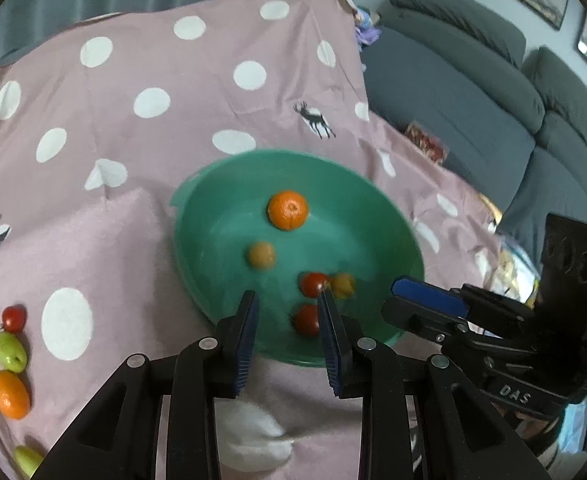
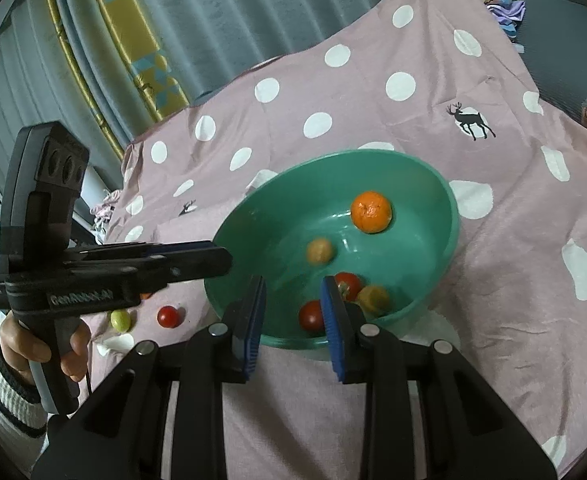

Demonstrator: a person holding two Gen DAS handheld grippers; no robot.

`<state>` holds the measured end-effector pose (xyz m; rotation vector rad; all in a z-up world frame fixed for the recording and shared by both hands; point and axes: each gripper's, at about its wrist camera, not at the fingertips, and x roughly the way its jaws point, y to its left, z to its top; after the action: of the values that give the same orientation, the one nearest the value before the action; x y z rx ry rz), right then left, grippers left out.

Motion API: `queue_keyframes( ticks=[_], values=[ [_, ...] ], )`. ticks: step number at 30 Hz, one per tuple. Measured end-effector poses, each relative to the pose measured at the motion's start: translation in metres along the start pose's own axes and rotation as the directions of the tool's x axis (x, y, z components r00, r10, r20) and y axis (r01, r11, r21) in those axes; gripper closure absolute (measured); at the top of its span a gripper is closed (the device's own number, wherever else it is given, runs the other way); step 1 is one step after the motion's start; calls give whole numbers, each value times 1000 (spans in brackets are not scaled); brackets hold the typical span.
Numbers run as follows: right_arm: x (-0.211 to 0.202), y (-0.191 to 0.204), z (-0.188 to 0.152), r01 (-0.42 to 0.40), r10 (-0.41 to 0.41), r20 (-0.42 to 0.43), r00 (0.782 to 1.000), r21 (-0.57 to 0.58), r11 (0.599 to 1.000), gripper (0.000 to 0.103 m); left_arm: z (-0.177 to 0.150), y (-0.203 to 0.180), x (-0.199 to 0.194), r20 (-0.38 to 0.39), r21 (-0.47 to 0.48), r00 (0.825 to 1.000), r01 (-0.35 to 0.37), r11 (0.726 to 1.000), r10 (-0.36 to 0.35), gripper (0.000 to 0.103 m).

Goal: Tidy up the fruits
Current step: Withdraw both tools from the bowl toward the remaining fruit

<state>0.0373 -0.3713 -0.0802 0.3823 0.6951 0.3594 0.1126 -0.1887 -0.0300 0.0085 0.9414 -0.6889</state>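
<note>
A green bowl (image 1: 293, 155) (image 2: 373, 155) on the pink dotted cloth holds an orange (image 1: 288, 210) (image 2: 371, 212), a blurred yellowish fruit (image 1: 261, 255) (image 2: 319, 251), two red tomatoes (image 1: 313, 284) (image 1: 307, 320) and another yellow fruit (image 1: 343, 285). My left gripper (image 1: 289, 300) hovers over the bowl's near rim, shut, with nothing in it. My right gripper (image 2: 293, 286) is beside it over the same rim, also shut and holding nothing. On the cloth to the left lie a tomato (image 1: 14, 318) (image 2: 169, 316), a green fruit (image 1: 9, 352) (image 2: 120, 320) and an orange (image 1: 10, 394).
Another green fruit (image 1: 27, 460) lies at the cloth's near left edge. A grey sofa (image 1: 453, 92) stands to the right and curtains (image 2: 221, 20) hang behind. A person's hand (image 2: 33, 344) grips the left gripper's handle.
</note>
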Motion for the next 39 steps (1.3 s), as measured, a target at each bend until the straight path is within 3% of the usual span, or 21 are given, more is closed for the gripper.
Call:
queue_keyframes(
  ticks=[5, 14, 18, 24, 27, 33, 39],
  values=[
    [-10, -3, 0, 0, -1, 19, 1000, 25, 1000, 73, -9, 16, -27, 38, -37, 998, -45, 998, 46, 57],
    [-18, 10, -3, -18, 18, 17, 1000, 25, 1000, 64, -53, 47, -59, 33, -134, 990, -131, 982, 137, 52],
    [-22, 18, -5, -30, 30, 23, 999, 13, 999, 56, -75, 73, -81, 27, -198, 979, -193, 961, 202, 48],
    [-20, 35, -6, -62, 62, 12, 998, -15, 998, 54, -105, 105, -113, 20, -287, 958, -268, 920, 285, 47],
    [-17, 45, -8, -83, 83, -1, 997, -35, 996, 54, -120, 114, -123, 9, -315, 948, -300, 900, 319, 36],
    [-8, 67, -15, -123, 119, -45, 992, -82, 989, 54, -140, 121, -133, 6, -342, 944, -308, 888, 330, 35],
    [4, 90, -27, -152, 139, -111, 984, -126, 980, 52, -154, 118, -134, 11, -332, 951, -289, 898, 310, 35]
  ],
)
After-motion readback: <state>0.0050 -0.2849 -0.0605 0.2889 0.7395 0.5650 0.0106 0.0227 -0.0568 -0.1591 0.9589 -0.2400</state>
